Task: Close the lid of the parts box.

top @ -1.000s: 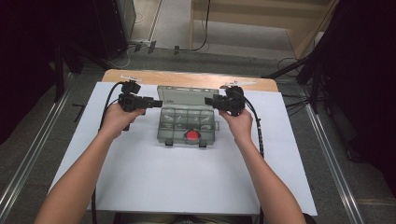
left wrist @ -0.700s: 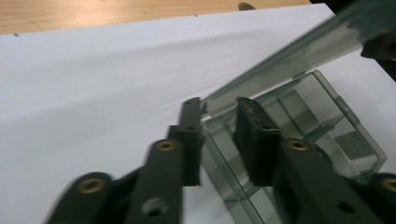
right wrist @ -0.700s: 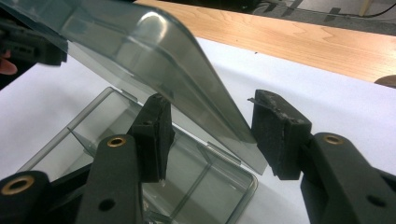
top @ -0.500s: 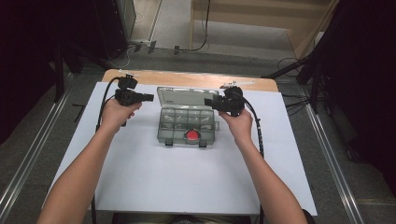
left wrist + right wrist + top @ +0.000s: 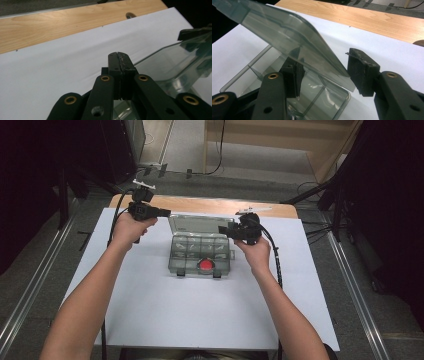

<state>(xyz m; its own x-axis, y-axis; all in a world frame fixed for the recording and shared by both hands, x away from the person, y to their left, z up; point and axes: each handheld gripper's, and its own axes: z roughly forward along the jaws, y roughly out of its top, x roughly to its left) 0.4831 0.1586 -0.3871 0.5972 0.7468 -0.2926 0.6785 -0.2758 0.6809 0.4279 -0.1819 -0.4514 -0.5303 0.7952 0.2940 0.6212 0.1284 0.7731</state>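
Straddling the raised smoky clear plastic lid (image 5: 294, 42) of the compartment box (image 5: 201, 251), the right gripper (image 5: 324, 72) gapes; thin, slippery (grip its corner). Left gripper (image 5: 119, 60) pressed together.

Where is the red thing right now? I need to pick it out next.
In the high view the red thing lies in the front middle compartment of the clear organiser box, at the centre of the white sheet, between the person's two forearms.
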